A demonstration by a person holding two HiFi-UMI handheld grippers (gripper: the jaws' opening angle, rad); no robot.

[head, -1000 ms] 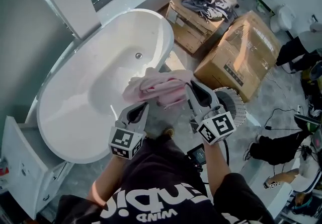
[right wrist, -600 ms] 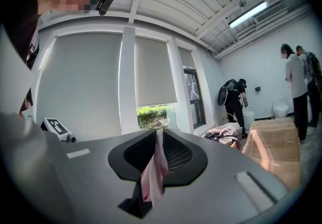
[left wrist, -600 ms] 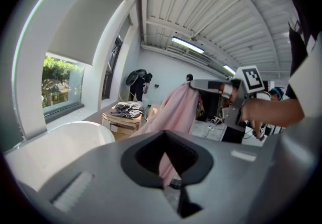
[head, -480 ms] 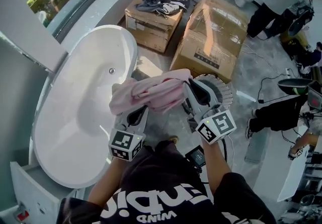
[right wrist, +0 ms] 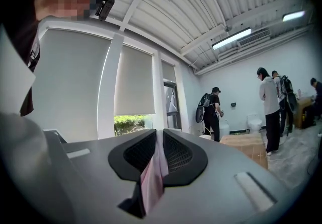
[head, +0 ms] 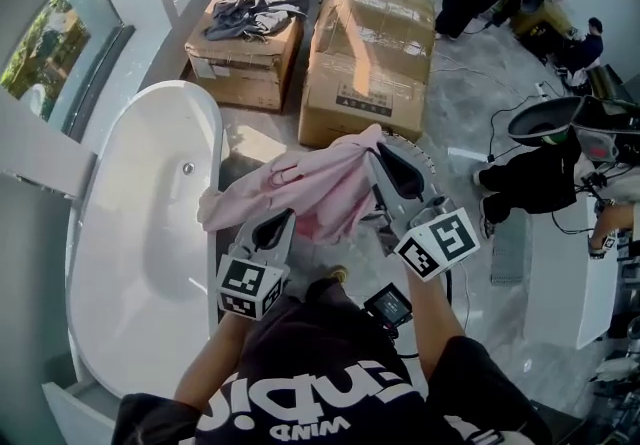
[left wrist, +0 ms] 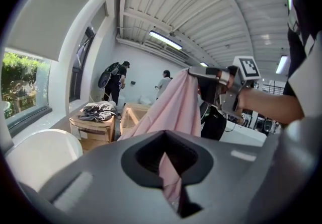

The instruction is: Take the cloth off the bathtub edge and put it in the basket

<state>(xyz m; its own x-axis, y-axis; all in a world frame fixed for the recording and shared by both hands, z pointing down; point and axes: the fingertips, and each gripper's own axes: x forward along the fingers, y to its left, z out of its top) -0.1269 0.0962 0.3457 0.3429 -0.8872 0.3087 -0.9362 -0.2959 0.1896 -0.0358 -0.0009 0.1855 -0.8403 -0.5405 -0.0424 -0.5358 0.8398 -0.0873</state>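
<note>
A pink cloth hangs in the air, stretched between two hand-held grippers in front of a person in a black printed T-shirt, seen from above. It is clear of the white bathtub, which lies at the left of the head view, and it sags over the floor between the tub and two cardboard boxes. The left gripper holds the cloth's lower edge. In the left gripper view its jaws are pressed together on a narrow pink fold, and the rest of the fabric rises up and away to the other gripper. The right gripper holds the cloth's upper corner, higher and further to the right. In the right gripper view its ribbed pads are clamped almost together, and a thin strip of pink cloth runs down between them. Just behind the right gripper and the draped cloth, part of the slatted rim of a pale round basket shows on the floor beside the nearer box. The cloth is above and beside the basket, not inside it. Grey clothing lies on the further box.
</note>
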